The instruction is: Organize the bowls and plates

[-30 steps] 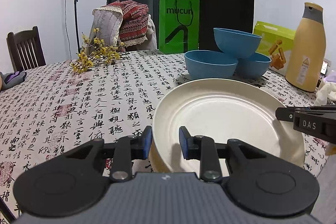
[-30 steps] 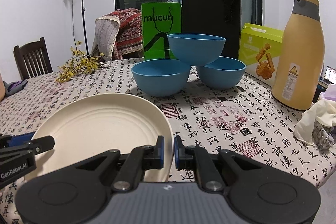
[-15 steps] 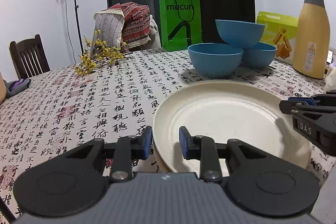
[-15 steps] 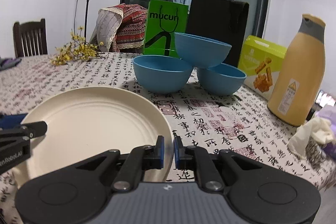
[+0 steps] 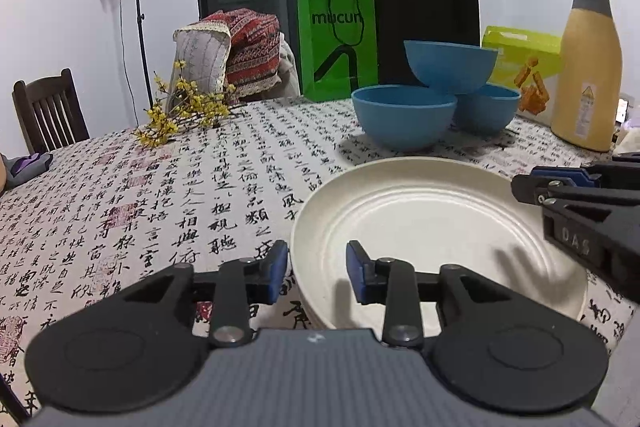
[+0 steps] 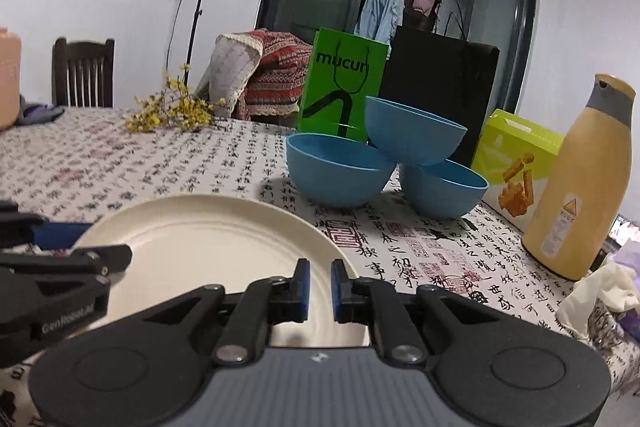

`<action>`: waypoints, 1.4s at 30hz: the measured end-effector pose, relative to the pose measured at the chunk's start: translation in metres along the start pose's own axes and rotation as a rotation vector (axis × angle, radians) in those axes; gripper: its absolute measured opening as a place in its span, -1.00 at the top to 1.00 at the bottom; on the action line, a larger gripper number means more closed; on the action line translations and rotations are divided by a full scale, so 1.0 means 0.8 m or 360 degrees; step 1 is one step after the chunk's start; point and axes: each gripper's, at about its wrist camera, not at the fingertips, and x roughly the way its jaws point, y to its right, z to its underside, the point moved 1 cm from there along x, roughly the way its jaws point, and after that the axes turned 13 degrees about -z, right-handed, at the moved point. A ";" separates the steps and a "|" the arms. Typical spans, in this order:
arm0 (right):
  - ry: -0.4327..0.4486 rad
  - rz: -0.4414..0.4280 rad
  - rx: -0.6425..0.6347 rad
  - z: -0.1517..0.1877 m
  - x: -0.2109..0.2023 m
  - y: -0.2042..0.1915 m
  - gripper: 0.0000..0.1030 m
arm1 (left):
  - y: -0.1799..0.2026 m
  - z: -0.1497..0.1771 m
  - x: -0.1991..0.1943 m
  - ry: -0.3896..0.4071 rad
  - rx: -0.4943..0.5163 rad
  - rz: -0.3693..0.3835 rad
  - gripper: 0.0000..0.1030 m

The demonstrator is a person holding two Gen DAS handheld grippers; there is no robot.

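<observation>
A cream plate [image 5: 420, 227] [image 6: 200, 239] lies flat on top of other plates on the printed tablecloth. My left gripper [image 5: 316, 273] [image 6: 92, 247] straddles its left rim. Its jaws are opening, and the blue pads [image 5: 276, 271] stand clear of the rim on both sides. At the plate's right rim my right gripper [image 6: 320, 287] [image 5: 528, 187] is shut on the plate. Three blue bowls [image 5: 450, 71] [image 6: 340, 167] stand behind the plate, one perched on the other two.
A tall yellow flask [image 5: 588, 75] and a yellow-green box [image 5: 524, 67] stand at the right. Green [image 5: 340, 43] and black [image 5: 428, 27] paper bags are behind the bowls. Yellow flowers [image 5: 180, 111] lie at the far left, and crumpled cloth [image 6: 592, 291] near the right edge.
My left jaws have spread apart and let go of the plate's rim. The plate has settled flat. The right gripper has rolled slightly and stays shut.
</observation>
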 end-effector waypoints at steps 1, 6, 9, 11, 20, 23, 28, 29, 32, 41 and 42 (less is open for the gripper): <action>0.0010 0.0000 0.0018 -0.001 -0.002 0.003 0.82 | -0.002 -0.001 -0.001 0.0008 -0.0006 -0.0003 0.19; 0.0042 -0.0003 0.0145 -0.002 -0.007 0.032 0.73 | -0.009 -0.006 -0.003 0.0020 -0.0047 0.0000 0.04; 0.0067 -0.0004 0.0203 -0.001 -0.011 0.046 0.43 | -0.014 -0.008 -0.001 0.0016 -0.0075 0.0005 -0.07; 0.0082 -0.0019 0.0238 0.000 -0.013 0.054 0.12 | -0.018 -0.009 0.001 0.0013 -0.0101 0.0009 -0.23; 0.0168 -0.0099 0.0373 0.007 -0.013 0.081 -1.00 | -0.056 -0.011 0.000 0.0077 -0.0283 0.0013 -1.00; 0.0186 -0.0084 0.0399 0.010 -0.009 0.089 -1.00 | -0.069 -0.010 0.006 0.0071 -0.0329 0.0003 -1.00; 0.0212 -0.0061 0.0459 0.015 0.002 0.104 -1.00 | -0.088 -0.006 0.018 0.0060 -0.0382 -0.0012 -1.00; 0.0212 -0.0058 0.0467 0.016 0.005 0.107 -1.00 | -0.091 -0.005 0.020 0.0052 -0.0393 -0.0006 -1.00; 0.0220 -0.0040 0.0491 0.022 0.017 0.116 -1.00 | -0.098 -0.003 0.023 0.0039 -0.0437 0.0033 -1.00; 0.0286 -0.0054 0.0515 0.034 0.040 0.129 -1.00 | -0.105 0.007 0.029 0.0026 -0.0503 0.0116 -1.00; 0.0273 -0.0070 0.0523 0.037 0.044 0.129 -1.00 | -0.104 0.008 0.028 0.0034 -0.0502 0.0117 -1.00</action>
